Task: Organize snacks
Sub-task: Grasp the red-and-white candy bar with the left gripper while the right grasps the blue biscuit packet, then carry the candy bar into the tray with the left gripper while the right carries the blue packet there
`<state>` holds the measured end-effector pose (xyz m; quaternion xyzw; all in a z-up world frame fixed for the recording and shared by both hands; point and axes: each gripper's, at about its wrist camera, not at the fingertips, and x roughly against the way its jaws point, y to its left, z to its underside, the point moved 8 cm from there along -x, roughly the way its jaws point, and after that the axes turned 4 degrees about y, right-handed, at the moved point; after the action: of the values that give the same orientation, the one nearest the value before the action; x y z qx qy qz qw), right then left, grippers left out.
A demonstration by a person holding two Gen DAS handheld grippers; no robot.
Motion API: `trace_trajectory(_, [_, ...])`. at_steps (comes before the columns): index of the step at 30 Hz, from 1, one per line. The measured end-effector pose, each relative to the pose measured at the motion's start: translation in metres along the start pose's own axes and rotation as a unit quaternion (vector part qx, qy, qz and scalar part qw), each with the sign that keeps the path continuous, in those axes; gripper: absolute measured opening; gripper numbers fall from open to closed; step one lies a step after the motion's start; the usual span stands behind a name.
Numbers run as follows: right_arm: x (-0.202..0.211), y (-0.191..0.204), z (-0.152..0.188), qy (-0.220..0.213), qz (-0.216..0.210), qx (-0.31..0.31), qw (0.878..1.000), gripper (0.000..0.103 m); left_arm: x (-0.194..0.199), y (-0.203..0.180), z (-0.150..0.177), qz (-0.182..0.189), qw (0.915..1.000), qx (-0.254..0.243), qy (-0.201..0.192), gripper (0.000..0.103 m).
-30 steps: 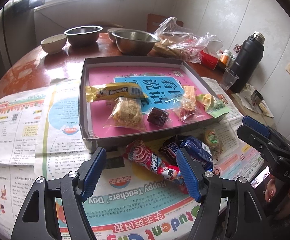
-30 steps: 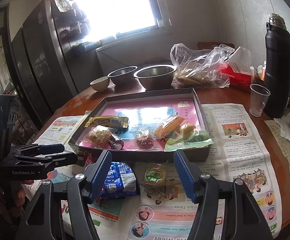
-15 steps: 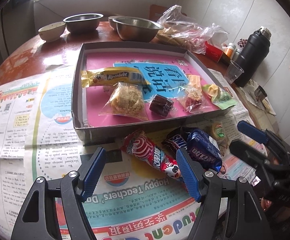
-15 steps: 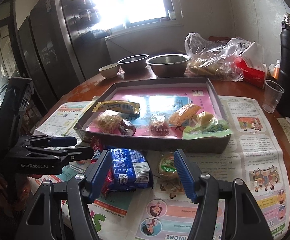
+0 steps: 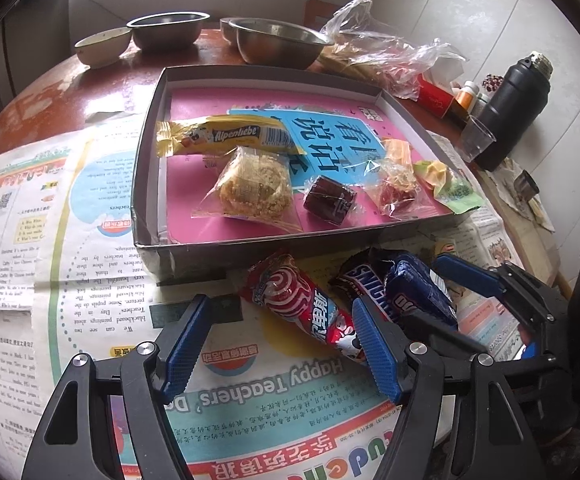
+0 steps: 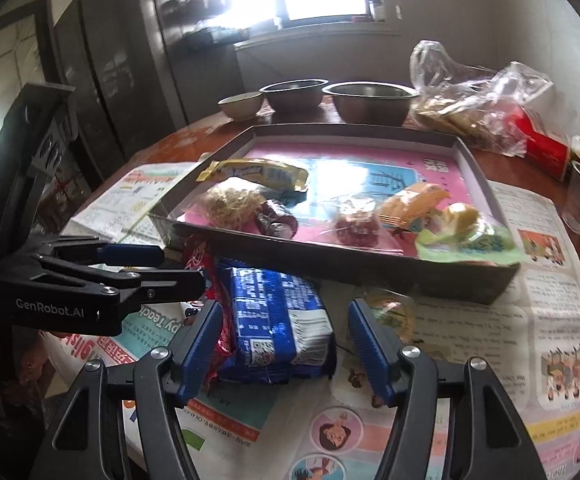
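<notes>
A round wooden table point(image 5: 49, 92) carries a spread newspaper point(image 5: 89, 280) under both tongs. Beyond the tips of both lies a shallow grey cardboard tray point(image 5: 149, 184) with a pink printed sheet on its floor; inside it sit a yellow Alpenliebe candy stick point(image 5: 225, 134), a clear-wrapped crumbly cake point(image 5: 253, 190), a small dark wrapped sweet point(image 5: 330, 200), a clear-wrapped red sweet point(image 5: 396, 192) and a green-and-yellow packet point(image 5: 450, 188) at the tray's corner.

On the newspaper just short of the tray's near wall lie the loose snacks. The left gripper point(image 5: 277, 344) stands wide with nothing pressed between its blue pads; the red swirl-print candy pack point(image 5: 302, 308) lies just ahead, its lower end reaching the gripper's right-hand finger. Beside that pack lies a Snickers bar point(image 5: 366, 284), then a blue biscuit pack point(image 6: 277, 320).

The right gripper point(image 6: 283, 344) is also spread, straddling the blue biscuit pack; whether its left-hand pad touches the wrapper cannot be told, and the other pad stands clear. A small round green-labelled snack point(image 6: 390, 312) lies just past that pad.
</notes>
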<state>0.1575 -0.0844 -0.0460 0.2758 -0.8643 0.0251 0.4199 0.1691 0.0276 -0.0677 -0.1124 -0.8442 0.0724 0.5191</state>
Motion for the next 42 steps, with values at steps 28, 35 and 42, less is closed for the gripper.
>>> trace_trajectory(28, [0.015,-0.004,0.009,-0.020,-0.002,-0.015,1.000,0.052,-0.009,-0.004,0.017,-0.060,0.9965,-0.055,0.018,0.063])
trace_trajectory(35, [0.017,-0.003,0.010,-0.023,-0.007,-0.018,1.000,0.052,-0.006,-0.009,0.026,-0.090,0.9926,-0.081,0.009,0.048])
trace_trajectory(42, [0.024,-0.009,0.007,-0.035,-0.005,-0.035,0.999,0.052,-0.007,-0.028,0.027,-0.060,0.9932,-0.099,-0.001,0.018])
